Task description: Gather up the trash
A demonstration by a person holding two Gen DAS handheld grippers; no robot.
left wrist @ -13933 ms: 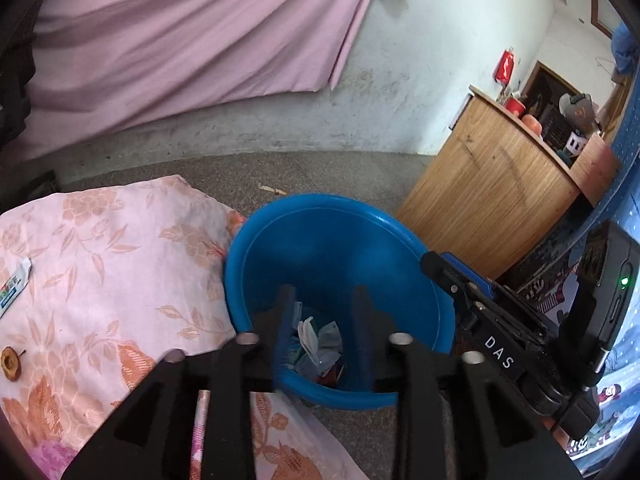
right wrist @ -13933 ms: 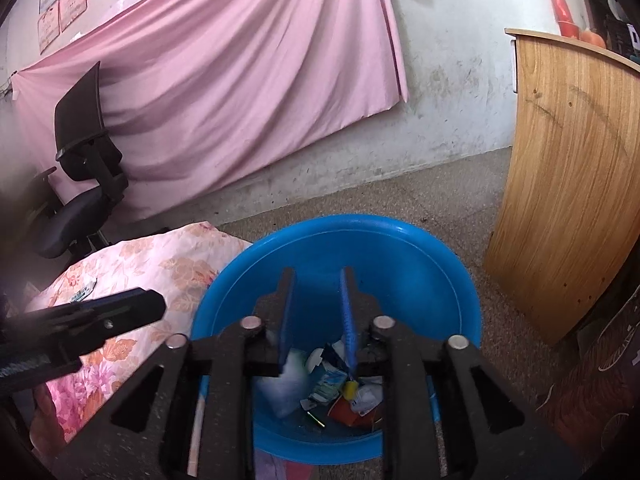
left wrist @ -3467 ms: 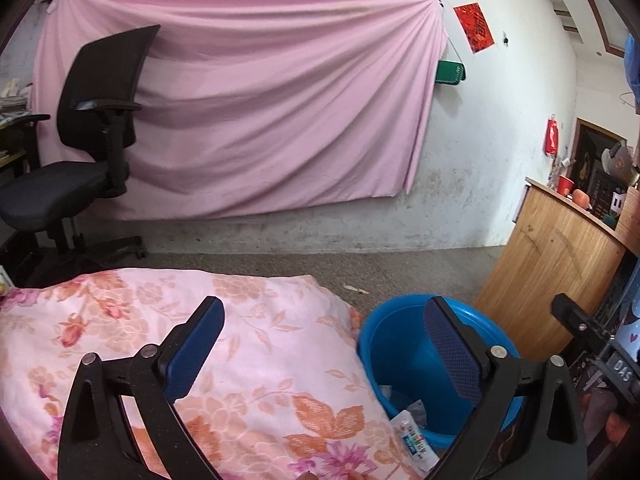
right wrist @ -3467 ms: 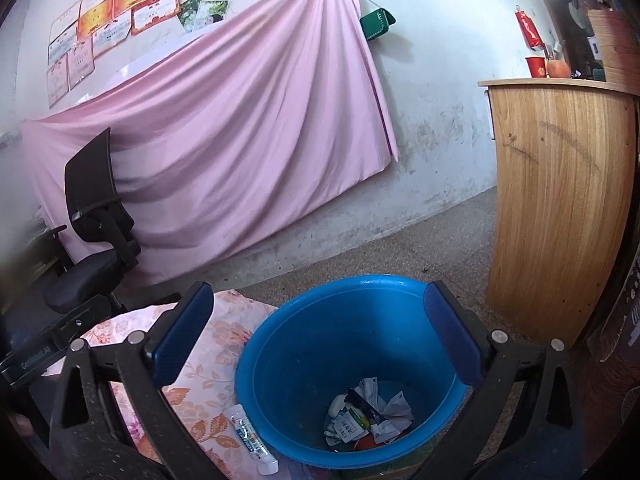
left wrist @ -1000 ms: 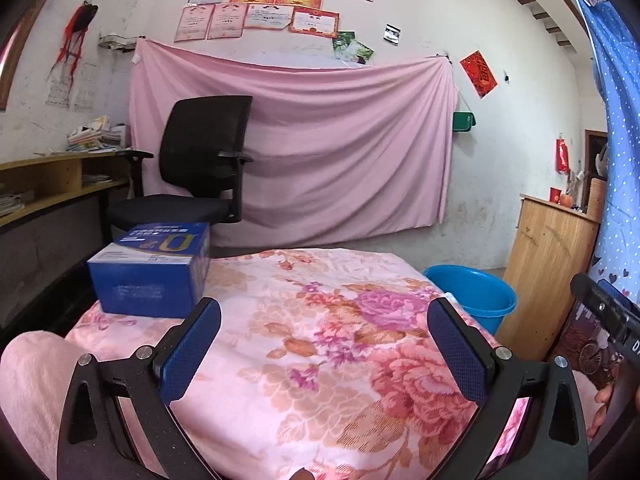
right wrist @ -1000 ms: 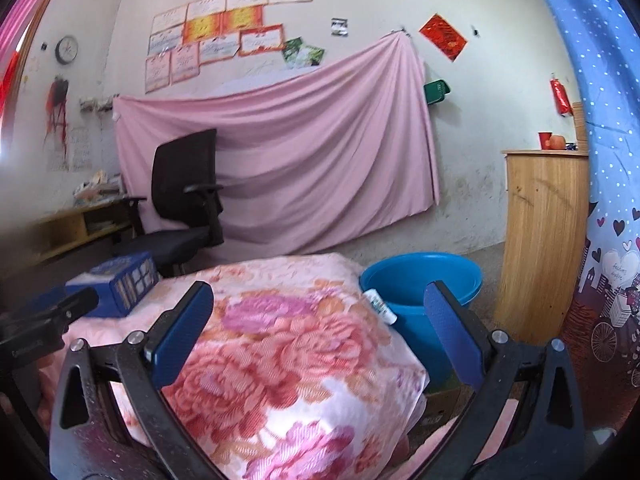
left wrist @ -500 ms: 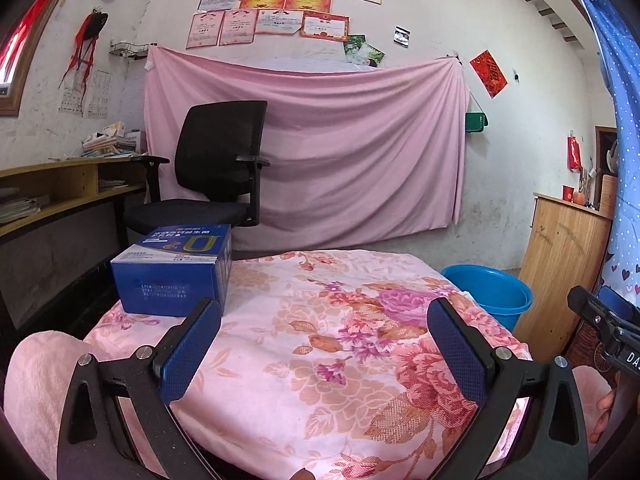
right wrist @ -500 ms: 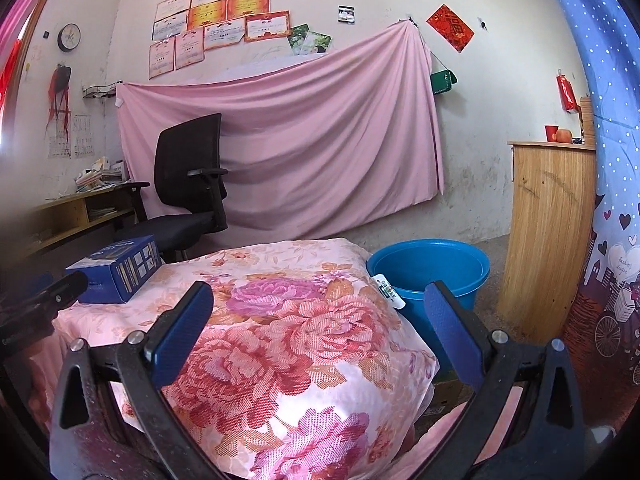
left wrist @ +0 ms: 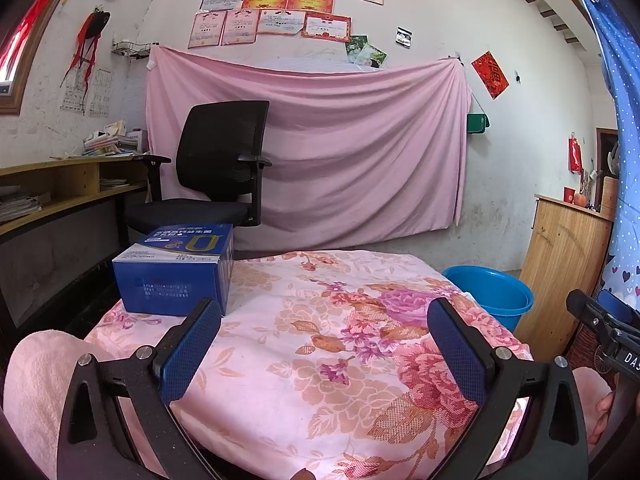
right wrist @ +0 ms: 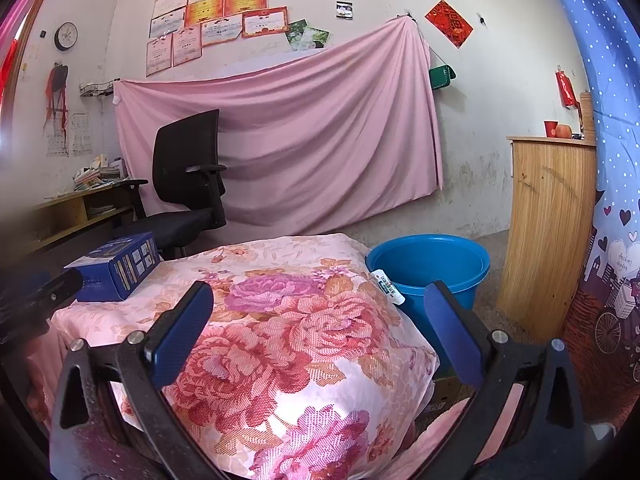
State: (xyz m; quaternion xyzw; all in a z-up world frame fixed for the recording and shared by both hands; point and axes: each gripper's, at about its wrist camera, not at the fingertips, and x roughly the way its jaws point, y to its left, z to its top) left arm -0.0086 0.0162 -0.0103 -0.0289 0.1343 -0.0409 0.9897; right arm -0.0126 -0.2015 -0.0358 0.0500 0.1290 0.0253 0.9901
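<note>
At the bed's [right wrist: 280, 360] right edge, touching the blue bucket's [right wrist: 440, 280] rim, lies a small white tube [right wrist: 387, 287], at about one o'clock from the right tongs [right wrist: 316, 328]. Its long axis runs from eleven to five. Both the right and the left tongs [left wrist: 324, 344] are spread wide and empty, and I judge the right nearer; the left view doesn't show the tube.

Count of the things in the room

There is one blue box [left wrist: 176, 268], one blue bucket [right wrist: 436, 268], one white tube [right wrist: 387, 287] on one flowered cloth [left wrist: 320, 340], one black office chair [left wrist: 216, 168], one wooden cabinet [right wrist: 548, 220], one pink wall sheet [left wrist: 320, 148], and two grippers.
</note>
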